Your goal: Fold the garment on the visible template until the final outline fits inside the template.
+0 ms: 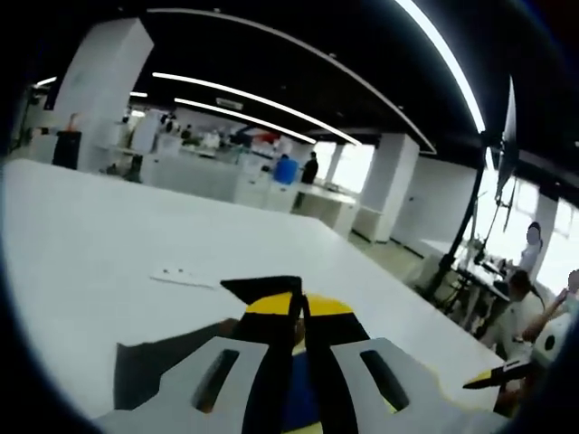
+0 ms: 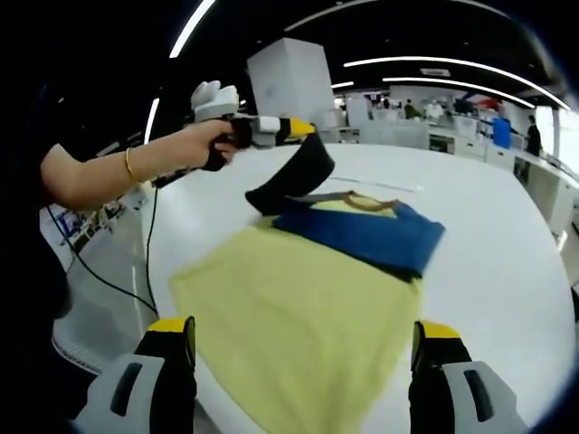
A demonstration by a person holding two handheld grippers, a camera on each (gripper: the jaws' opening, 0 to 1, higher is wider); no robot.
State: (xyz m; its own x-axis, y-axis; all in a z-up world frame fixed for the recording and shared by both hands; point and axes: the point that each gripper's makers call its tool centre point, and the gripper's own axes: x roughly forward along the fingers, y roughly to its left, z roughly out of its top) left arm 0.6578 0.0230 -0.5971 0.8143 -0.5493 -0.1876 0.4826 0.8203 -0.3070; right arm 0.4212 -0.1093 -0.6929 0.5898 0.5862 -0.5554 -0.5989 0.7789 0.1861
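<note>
Left gripper [image 2: 303,129] pinches the black sleeve [image 2: 291,176], lifted off the yellow garment [image 2: 298,334]; carry it inward over the blue panel [image 2: 362,233], lay flat. Right gripper [image 2: 303,344] spread, idle.

the garment [image 2: 308,325] ahead of the right gripper [image 2: 303,357] jaws is soft matt cloth, pale yellow with a fine towel-like nap; its folded-over blue part [image 2: 366,237] looks like smoother matt cloth. the dark sleeve [image 2: 294,176] pinched in the left gripper [image 2: 303,131] is limp matt cloth. the bench [image 2: 488,271] is smooth white with a faint sheen. both grippers look like hard moulded plastic, white bodies with yellow and black tips.
</note>
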